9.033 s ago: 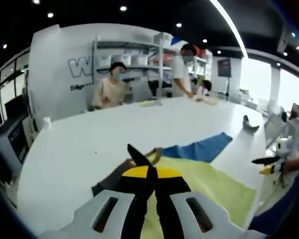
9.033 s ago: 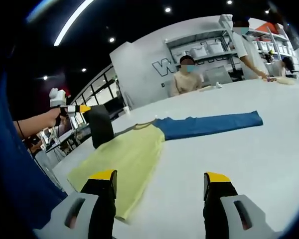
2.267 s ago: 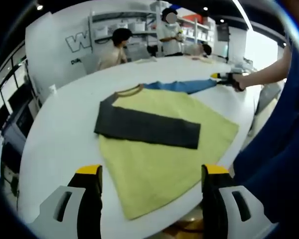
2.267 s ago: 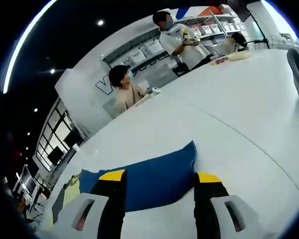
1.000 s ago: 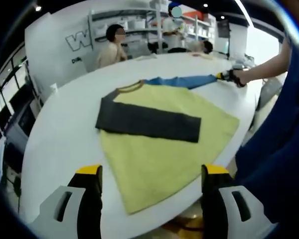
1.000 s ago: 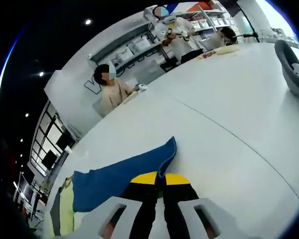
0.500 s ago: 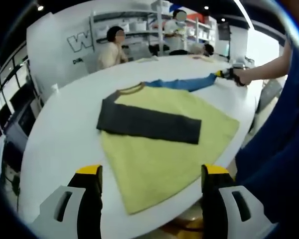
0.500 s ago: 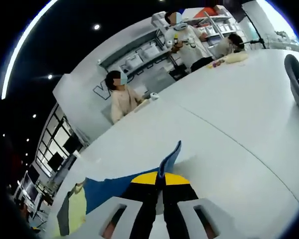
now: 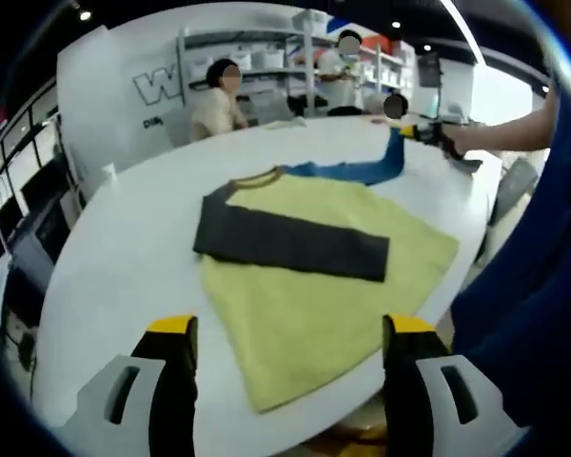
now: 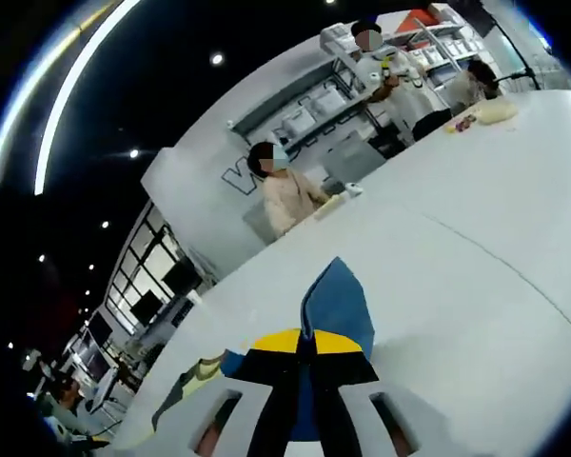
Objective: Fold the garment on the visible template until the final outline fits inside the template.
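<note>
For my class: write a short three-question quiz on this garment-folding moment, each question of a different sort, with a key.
1. True or false: the dark sleeve lies folded across the yellow shirt body.
2. Multiple choice: what is the right gripper shut on? A) the shirt's collar B) the blue sleeve C) nothing
3. Fill in: the left gripper hovers with its jaws ____ over the near edge of the shirt.

Key: 1 true; 2 B; 3 open. In the left gripper view the right gripper holds the blue sleeve's end lifted off the table, while the dark sleeve lies flat across the body.
</note>
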Demonstrator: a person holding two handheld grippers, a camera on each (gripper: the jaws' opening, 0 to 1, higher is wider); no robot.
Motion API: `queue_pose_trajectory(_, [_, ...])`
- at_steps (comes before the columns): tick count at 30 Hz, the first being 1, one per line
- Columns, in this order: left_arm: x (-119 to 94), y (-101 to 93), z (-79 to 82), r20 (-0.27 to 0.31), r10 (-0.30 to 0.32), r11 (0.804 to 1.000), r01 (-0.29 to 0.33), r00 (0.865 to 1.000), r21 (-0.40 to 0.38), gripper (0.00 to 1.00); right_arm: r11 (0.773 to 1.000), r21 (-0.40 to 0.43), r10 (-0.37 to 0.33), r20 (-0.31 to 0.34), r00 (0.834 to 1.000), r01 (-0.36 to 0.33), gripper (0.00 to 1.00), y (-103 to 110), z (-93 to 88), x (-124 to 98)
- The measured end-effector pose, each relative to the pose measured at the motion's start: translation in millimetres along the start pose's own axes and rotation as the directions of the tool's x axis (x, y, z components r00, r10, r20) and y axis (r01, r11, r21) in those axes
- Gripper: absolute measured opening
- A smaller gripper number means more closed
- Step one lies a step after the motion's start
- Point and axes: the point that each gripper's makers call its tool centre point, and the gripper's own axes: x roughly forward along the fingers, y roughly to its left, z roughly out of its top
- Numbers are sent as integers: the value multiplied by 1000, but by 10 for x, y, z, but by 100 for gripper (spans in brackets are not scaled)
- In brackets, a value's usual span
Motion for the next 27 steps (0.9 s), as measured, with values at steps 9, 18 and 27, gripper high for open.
queue_pose_trajectory(9, [-32,100,-34,16,-20,1000,20,1000,0,75,988,-33,148,-57,987,-150,0,670,-26,197])
queue_pose_trajectory(18, [-54,113,-87,10,-38,999,38,999,20,78,969,-69,228,-114,967,-237,0,1210,-187,296])
queue_pose_trajectory(27, [-77,116,-192,0,-63,998,63,998,21,79,951,-87,280,-164,946,-297,0,1551,-362,353])
